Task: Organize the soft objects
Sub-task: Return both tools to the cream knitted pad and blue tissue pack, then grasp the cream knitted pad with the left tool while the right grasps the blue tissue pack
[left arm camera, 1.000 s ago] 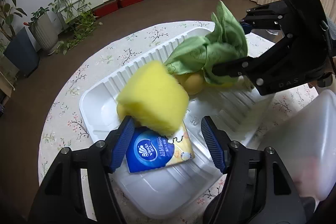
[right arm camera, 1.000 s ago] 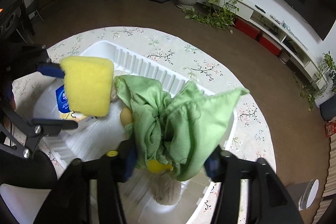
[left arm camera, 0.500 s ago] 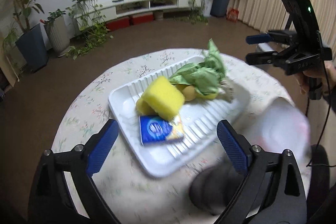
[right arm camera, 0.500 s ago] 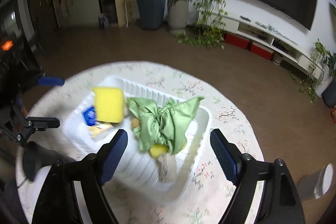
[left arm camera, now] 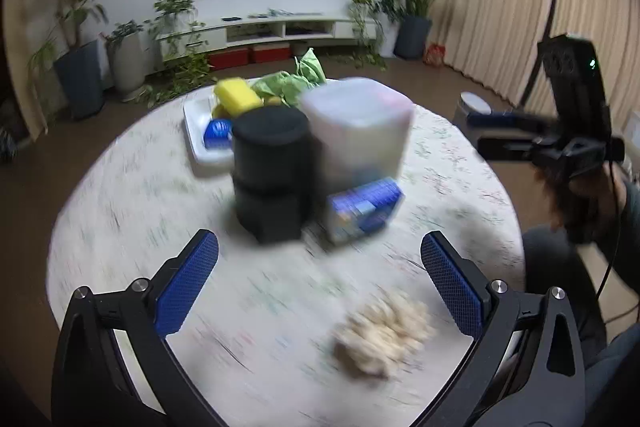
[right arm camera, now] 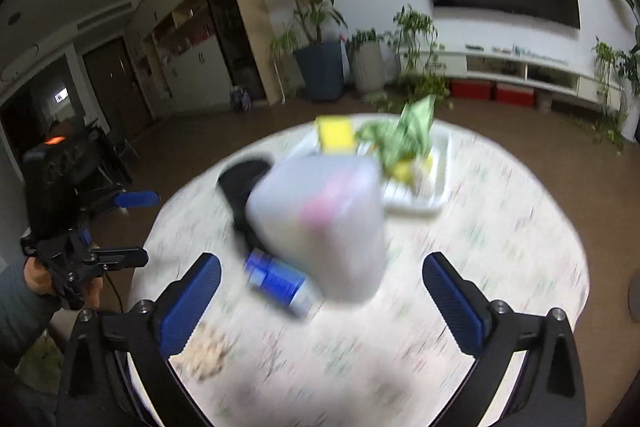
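My left gripper (left arm camera: pixel 320 281) and right gripper (right arm camera: pixel 322 293) are opening, empty; the sponge (left arm camera: pixel 236 97) and green cloth (left arm camera: pixel 294 83) lie in the far tray (left arm camera: pixel 196 135), behind the black canister (left arm camera: pixel 270 171) and translucent bin (left arm camera: pixel 358 129)

Dim, even indoor light, heavy motion blur smearing the round table (left arm camera: pixel 280 327) and white container (right arm camera: pixel 320 223), sharper background wall, fisheye bending, black corners from twelve round to six o'clock

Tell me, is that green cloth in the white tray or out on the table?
In the tray. The green cloth sits bunched inside the white tray, beside the yellow sponge, with neither gripper touching it.
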The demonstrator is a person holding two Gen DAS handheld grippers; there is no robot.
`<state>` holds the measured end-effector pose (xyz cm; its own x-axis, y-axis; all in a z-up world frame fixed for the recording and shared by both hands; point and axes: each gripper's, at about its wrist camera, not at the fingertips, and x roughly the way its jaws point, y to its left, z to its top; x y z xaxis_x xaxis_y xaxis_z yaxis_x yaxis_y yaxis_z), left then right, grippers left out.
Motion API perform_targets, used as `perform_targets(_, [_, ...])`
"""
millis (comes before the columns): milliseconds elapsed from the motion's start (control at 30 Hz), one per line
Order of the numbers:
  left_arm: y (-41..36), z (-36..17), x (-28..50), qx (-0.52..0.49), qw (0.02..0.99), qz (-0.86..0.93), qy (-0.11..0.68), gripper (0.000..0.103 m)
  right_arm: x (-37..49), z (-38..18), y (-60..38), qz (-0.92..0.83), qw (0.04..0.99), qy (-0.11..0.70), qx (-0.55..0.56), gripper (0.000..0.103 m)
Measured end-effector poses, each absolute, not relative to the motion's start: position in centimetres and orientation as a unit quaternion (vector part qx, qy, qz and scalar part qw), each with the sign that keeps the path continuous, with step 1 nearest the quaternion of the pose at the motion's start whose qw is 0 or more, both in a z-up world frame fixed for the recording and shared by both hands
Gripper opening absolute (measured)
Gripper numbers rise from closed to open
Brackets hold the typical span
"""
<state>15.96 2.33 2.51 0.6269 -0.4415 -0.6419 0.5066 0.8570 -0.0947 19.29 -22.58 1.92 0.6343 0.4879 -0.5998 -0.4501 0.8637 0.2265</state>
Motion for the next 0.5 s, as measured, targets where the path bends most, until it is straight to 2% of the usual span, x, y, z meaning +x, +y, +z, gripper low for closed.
perform_targets(267, [-0.9, -1.2, 10.7, 0.041, 0.91, -0.222, 0.348, 0.103, 17.6, -1.7, -19.5, 0.226, 0.9, 0.37, 0.032, 0.103])
perform_targets(500, [-2.9, -4.7, 12.1, 0.064, 0.912, -0.152, 0.376, 0.103, 18.8, -3.8, -19.3, 0.191, 0.89, 0.412, 0.039, 0.103])
